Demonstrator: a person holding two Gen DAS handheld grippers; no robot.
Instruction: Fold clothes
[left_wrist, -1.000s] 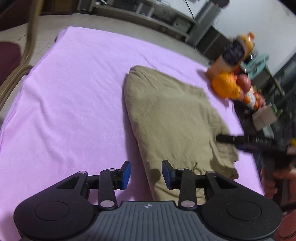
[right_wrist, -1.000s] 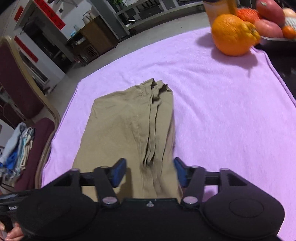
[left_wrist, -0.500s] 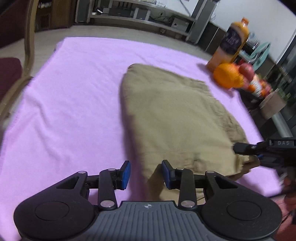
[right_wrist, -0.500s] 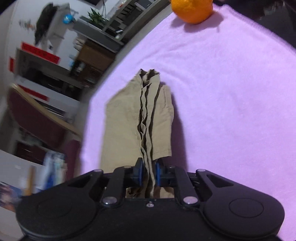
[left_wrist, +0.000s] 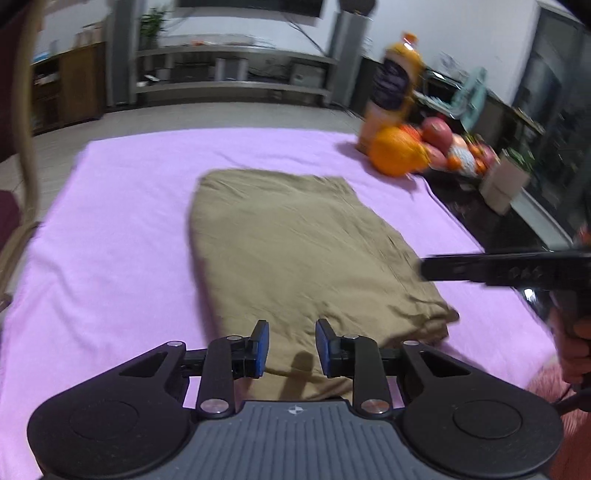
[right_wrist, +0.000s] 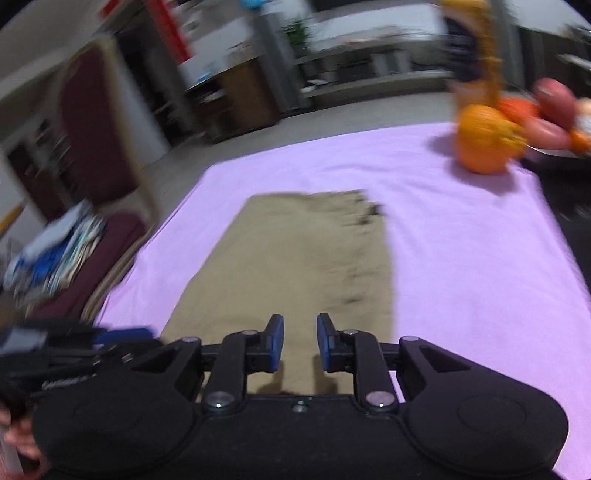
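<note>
A folded khaki garment (left_wrist: 295, 258) lies flat on a lilac cloth (left_wrist: 110, 240) that covers the bench, roughly at the middle of the cloth, its near end reaching toward both cameras; in the right wrist view the same garment (right_wrist: 295, 266) appears as a long rectangle with a creased far edge. The left hand-held gripper (left_wrist: 291, 347) hovers above the near end of the garment, its blue pads (left_wrist: 260, 347) apart and closing, with nothing pinched between them. The right hand-held gripper (right_wrist: 300, 343) also stands over the near end, its blue pads (right_wrist: 276, 343) narrowly parted with a clear gap; no fabric is seen caught in it. From the left wrist view the right tool enters as a dark bar from the right, held by a hand (left_wrist: 576, 347). At the far right corner of the cloth sits a large orange (left_wrist: 397, 155), just in front of a juice bottle (left_wrist: 395, 85) and beside a dish of red and orange fruit (left_wrist: 443, 140). A maroon chair (right_wrist: 92, 122) with a heap of clothes (right_wrist: 55, 251) on its seat stands to the left of the bench.
</note>
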